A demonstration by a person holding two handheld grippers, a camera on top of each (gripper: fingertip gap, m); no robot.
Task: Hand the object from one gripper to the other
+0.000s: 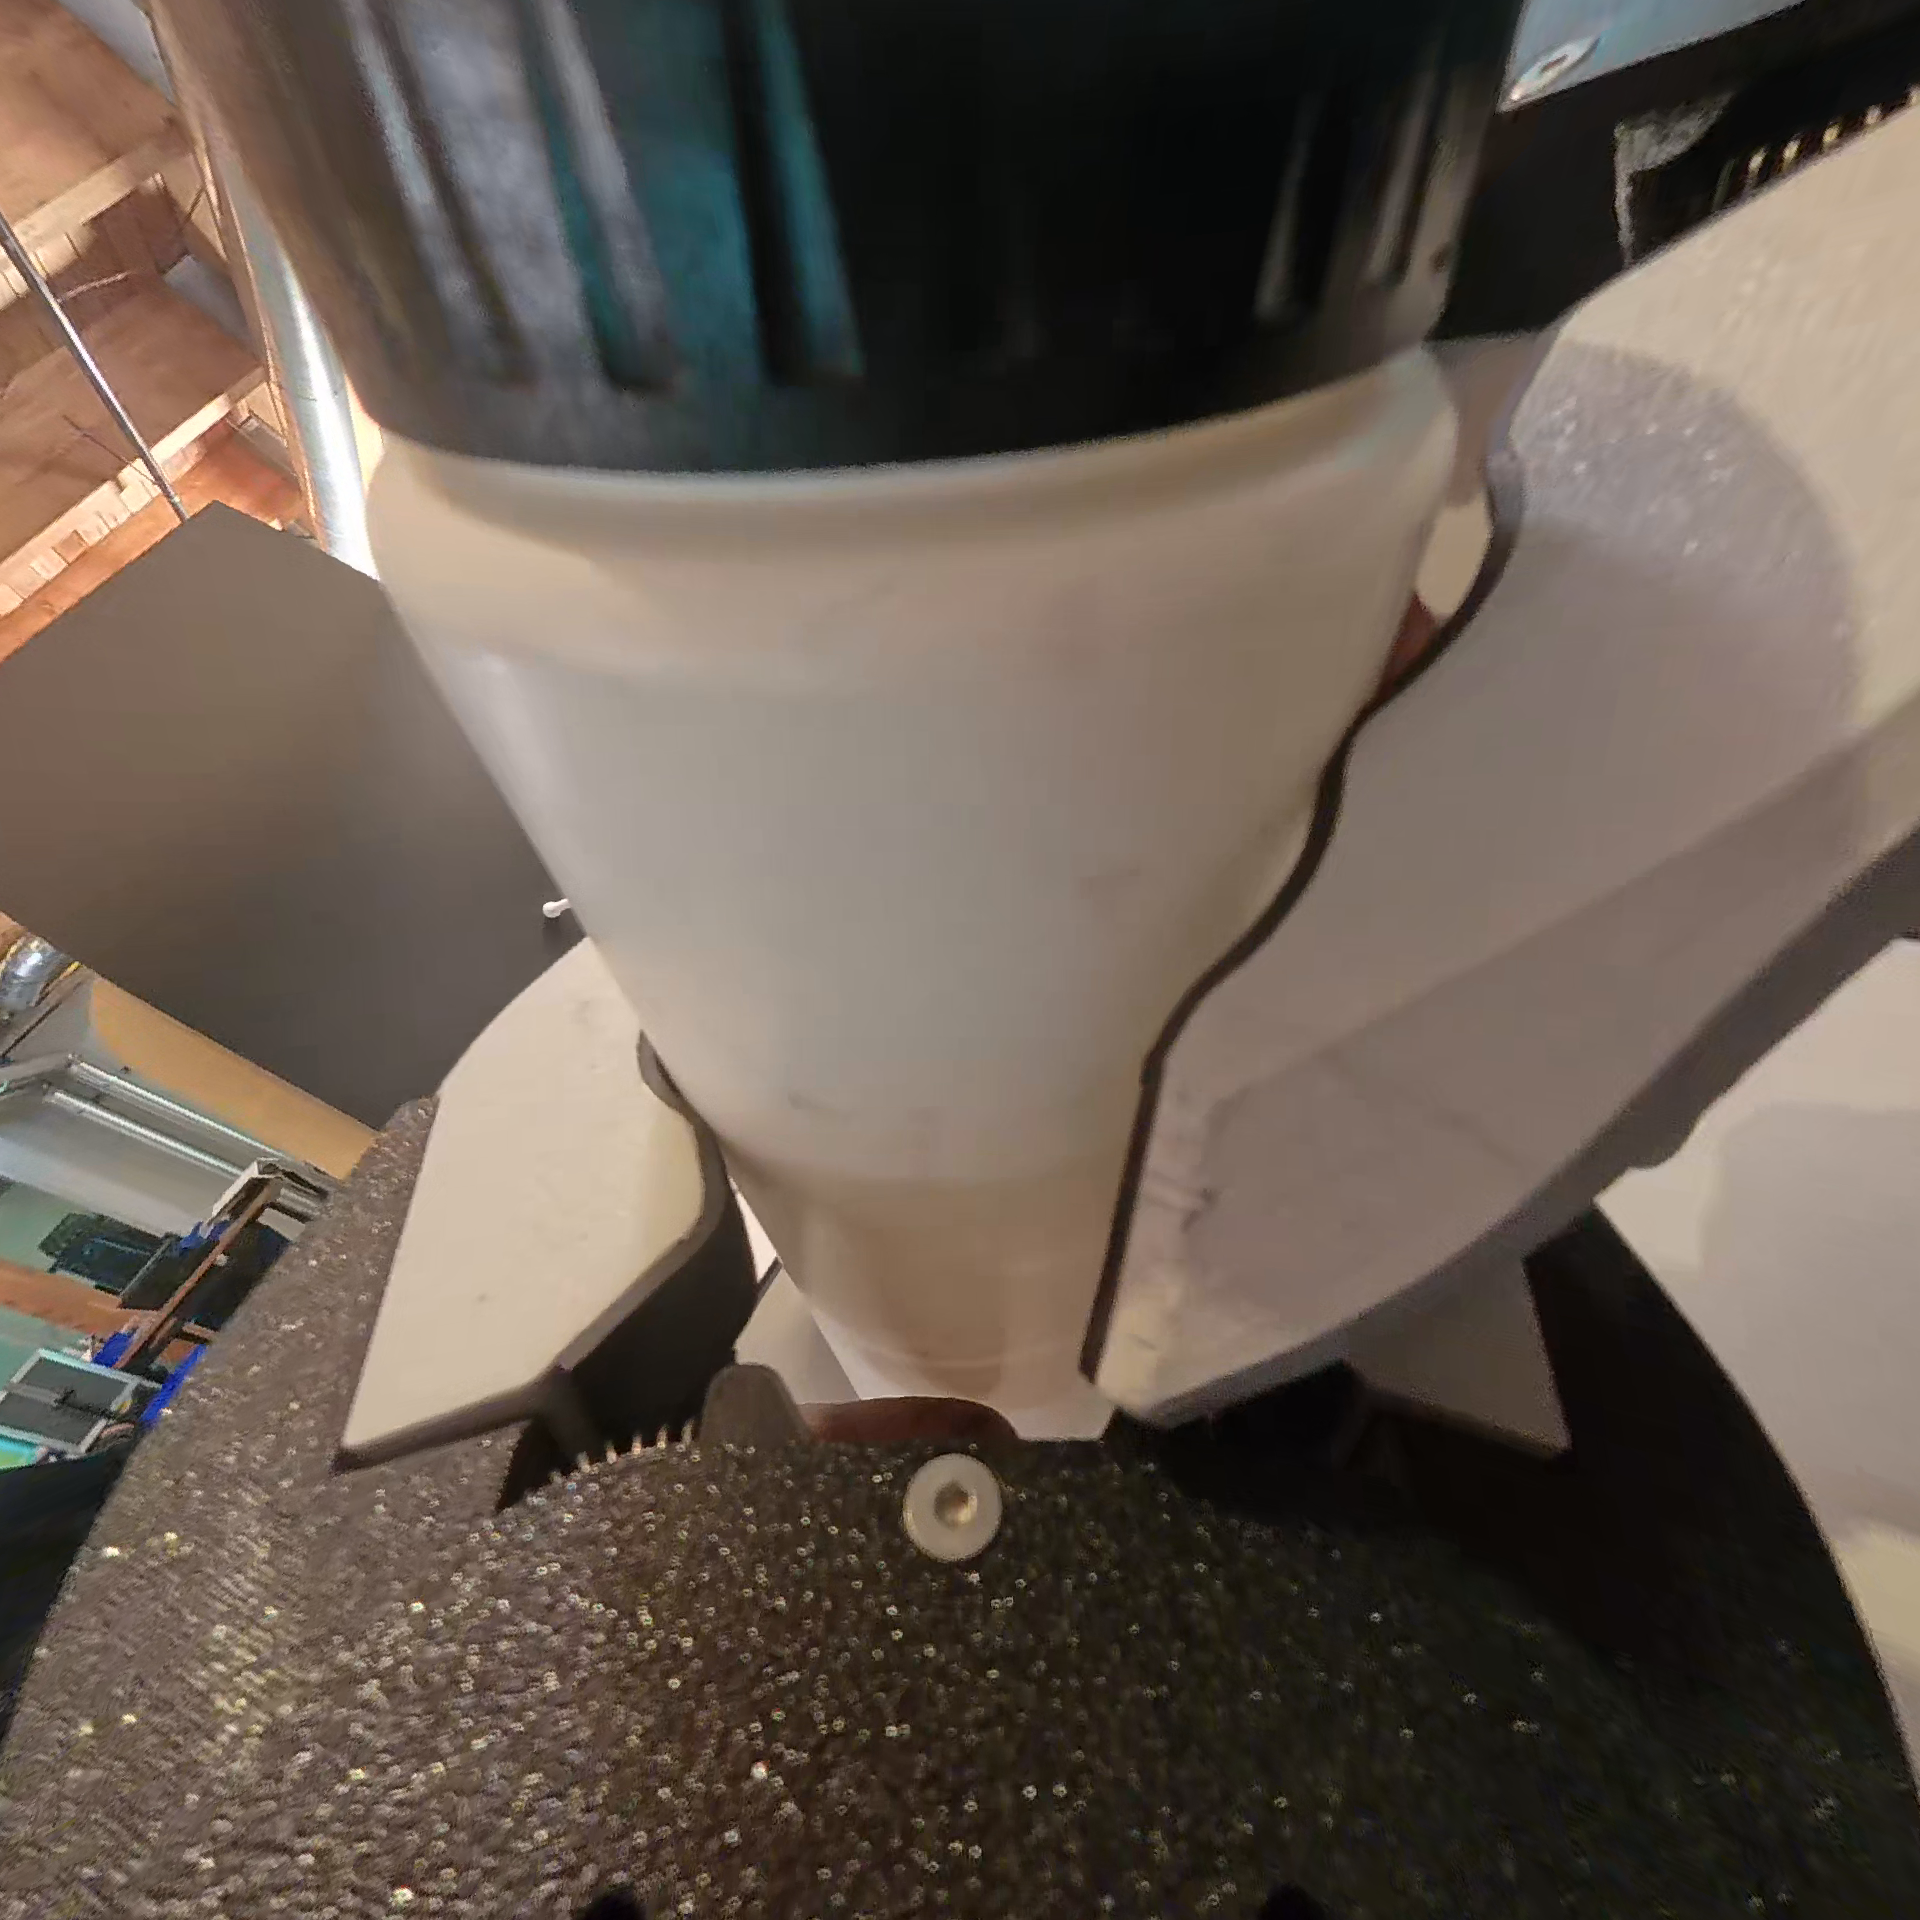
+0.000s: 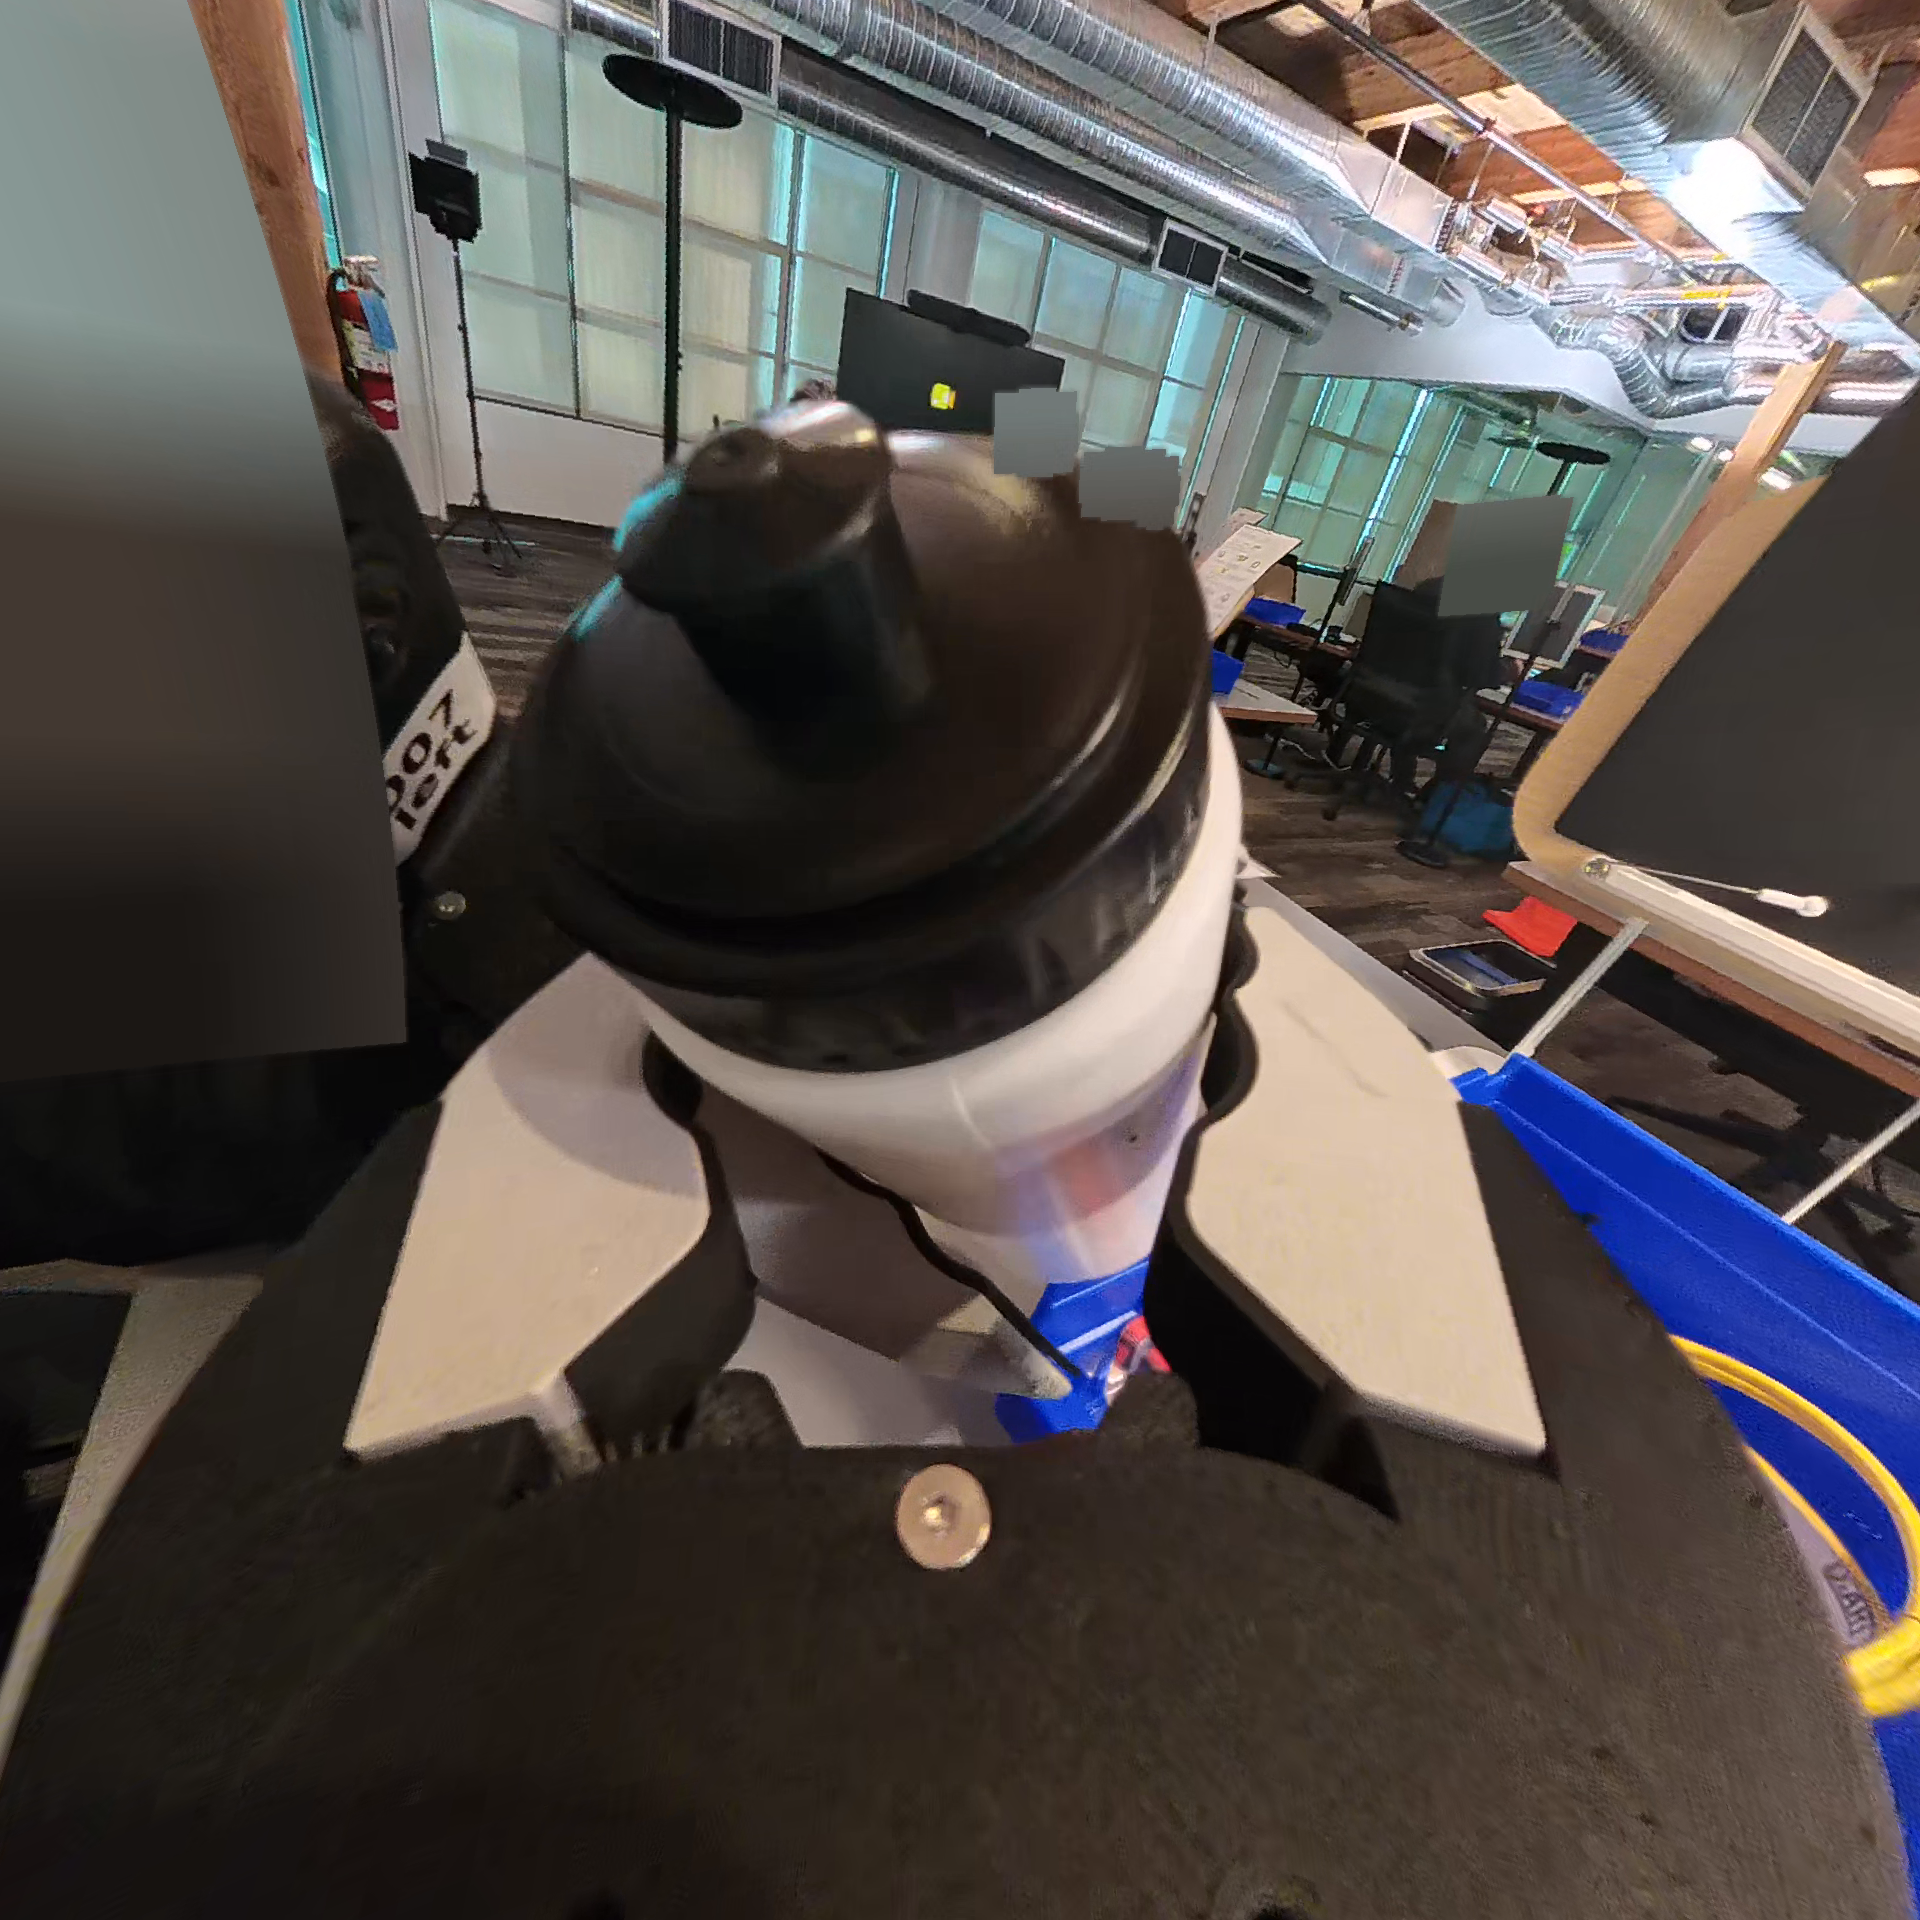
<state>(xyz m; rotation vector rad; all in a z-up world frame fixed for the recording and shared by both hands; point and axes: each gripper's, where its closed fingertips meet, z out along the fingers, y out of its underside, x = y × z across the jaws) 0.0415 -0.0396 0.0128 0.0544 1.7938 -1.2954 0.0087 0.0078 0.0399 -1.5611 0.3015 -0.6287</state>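
My left claw is closed narrowly around the white body of the bottle, one finger pressed on each side low down, near the bottle's base. My right claw is clamped on the same bottle just below its black cap, both grey fingers touching the white body. The bottle is up in the air, gripped by both claws at once. Below the bottle, in the right wrist view, is a blue bin with a yellow cable in it.
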